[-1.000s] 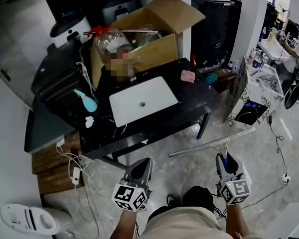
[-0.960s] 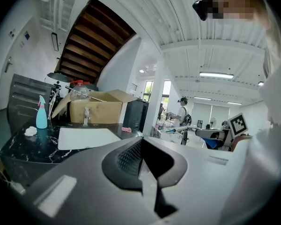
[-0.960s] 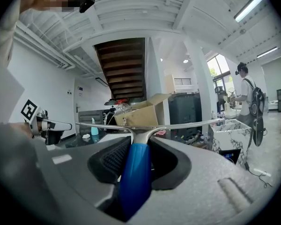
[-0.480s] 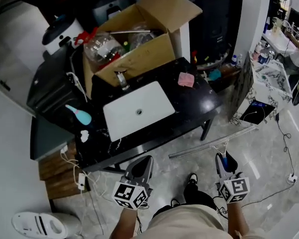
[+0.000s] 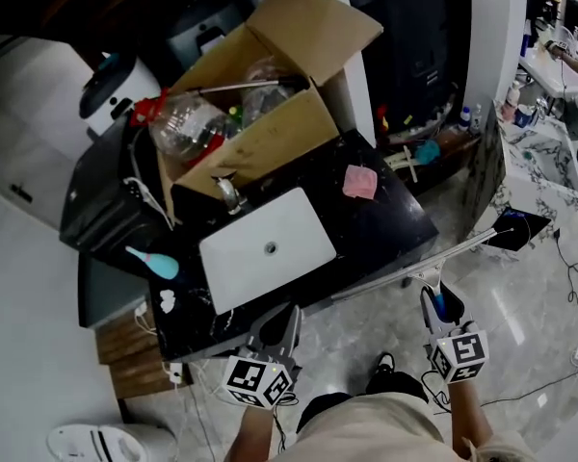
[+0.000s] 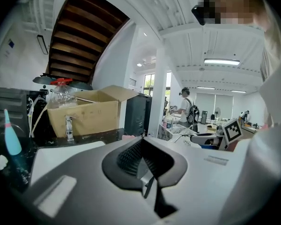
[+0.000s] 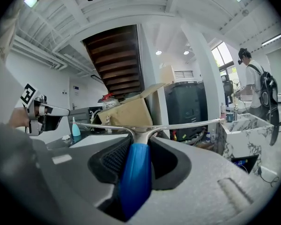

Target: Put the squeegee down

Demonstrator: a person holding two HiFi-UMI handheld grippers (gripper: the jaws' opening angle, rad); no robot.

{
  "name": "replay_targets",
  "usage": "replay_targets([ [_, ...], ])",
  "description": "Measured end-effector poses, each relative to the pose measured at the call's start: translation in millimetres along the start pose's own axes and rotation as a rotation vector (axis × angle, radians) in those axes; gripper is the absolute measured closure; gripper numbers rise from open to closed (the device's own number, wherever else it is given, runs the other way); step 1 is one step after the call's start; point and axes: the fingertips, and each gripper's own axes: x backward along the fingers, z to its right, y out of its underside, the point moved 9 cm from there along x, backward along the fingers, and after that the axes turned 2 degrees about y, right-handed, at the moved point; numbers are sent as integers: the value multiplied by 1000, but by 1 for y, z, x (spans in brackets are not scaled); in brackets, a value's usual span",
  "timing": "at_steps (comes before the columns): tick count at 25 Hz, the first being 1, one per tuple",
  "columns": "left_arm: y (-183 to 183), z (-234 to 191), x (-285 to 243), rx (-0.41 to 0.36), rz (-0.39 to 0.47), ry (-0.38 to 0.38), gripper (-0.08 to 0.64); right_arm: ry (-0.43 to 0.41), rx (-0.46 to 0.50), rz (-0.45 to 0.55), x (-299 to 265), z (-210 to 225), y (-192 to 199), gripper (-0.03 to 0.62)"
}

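My right gripper [image 5: 437, 296] is shut on the blue handle [image 7: 136, 172] of the squeegee. Its long metal blade [image 5: 414, 266] lies crosswise in front of the jaws, and its left end hangs above the front edge of the black table [image 5: 395, 219]. In the right gripper view the blade [image 7: 178, 124] spans the picture at table height. My left gripper [image 5: 277, 318] is at the table's front edge, just below the white sink basin [image 5: 268, 246]. Its jaws meet at the tips with nothing between them [image 6: 141, 140].
On the table are a pink sponge [image 5: 359, 182], a teal bottle [image 5: 154, 261], a tap and an open cardboard box [image 5: 260, 133] full of bottles. A marble-patterned stand [image 5: 549, 176] stands to the right and a wooden crate [image 5: 135, 364] to the lower left. Cables trail on the floor.
Both grippers have moved forward to the table. The squeegee blade, earlier over the floor, now reaches the table's front edge. The grip on the handle is unchanged.
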Motion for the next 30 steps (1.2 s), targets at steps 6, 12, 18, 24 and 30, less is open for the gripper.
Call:
replay_targets([
  [6,-6,-17,-16,32,-32,-53,545,-60,4,-40,-45,5,-9,465],
  [12,-3,-54,-40,67,-18,-49,545,-60,26,-102,-101,7,0,465],
  [18,-22,-108,-64,72,30,-18,545,2,26,-130,-145,1,-20,465],
  [24,-40,-156,-89,67,82,33,545,50,69,-173,-192,-3,-29,465],
  [30,-44,-188,-102,86,85,32,545,77,86,-245,-229,-4,-18,465],
])
